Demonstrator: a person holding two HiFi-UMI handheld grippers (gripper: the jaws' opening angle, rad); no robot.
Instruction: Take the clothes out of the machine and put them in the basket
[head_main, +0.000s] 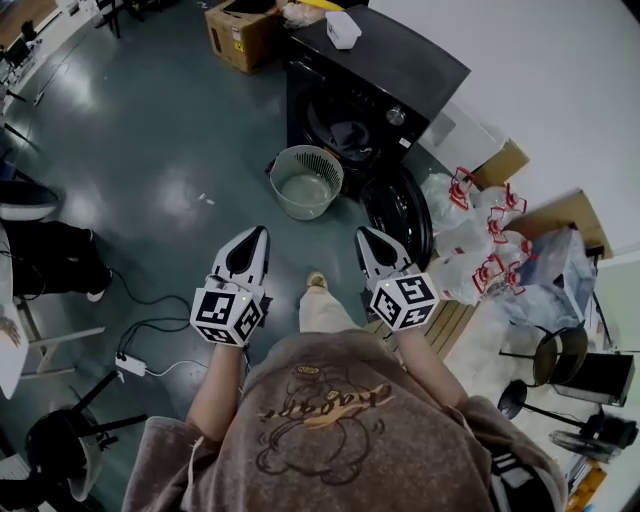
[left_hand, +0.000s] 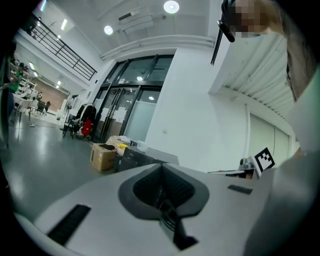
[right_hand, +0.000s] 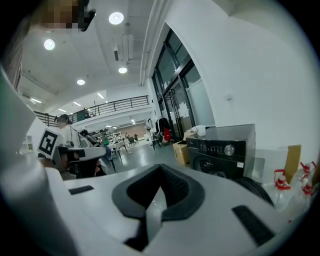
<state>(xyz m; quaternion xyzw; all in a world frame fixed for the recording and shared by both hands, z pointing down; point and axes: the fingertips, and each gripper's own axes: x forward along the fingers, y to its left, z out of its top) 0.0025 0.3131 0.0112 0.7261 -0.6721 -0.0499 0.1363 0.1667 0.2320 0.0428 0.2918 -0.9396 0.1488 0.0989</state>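
A black front-loading washing machine (head_main: 385, 75) stands ahead with its round door (head_main: 400, 208) swung open toward me. Dark clothes (head_main: 347, 135) show inside the drum. On the floor just in front of it sits a pale round basket (head_main: 306, 181); nothing shows inside it. My left gripper (head_main: 261, 232) and right gripper (head_main: 363, 233) are held side by side well short of the basket, both shut and holding nothing. The right gripper view shows the machine (right_hand: 225, 150) beyond the shut right gripper (right_hand: 161, 169). In the left gripper view the shut left gripper (left_hand: 161, 169) hides most of the machine.
A cardboard box (head_main: 240, 35) stands left of the machine and a white container (head_main: 343, 28) lies on top of it. Plastic bags with red handles (head_main: 480, 240) are piled at the right. Cables and a power strip (head_main: 130, 365) lie at the left, near a seated person's legs (head_main: 50, 260).
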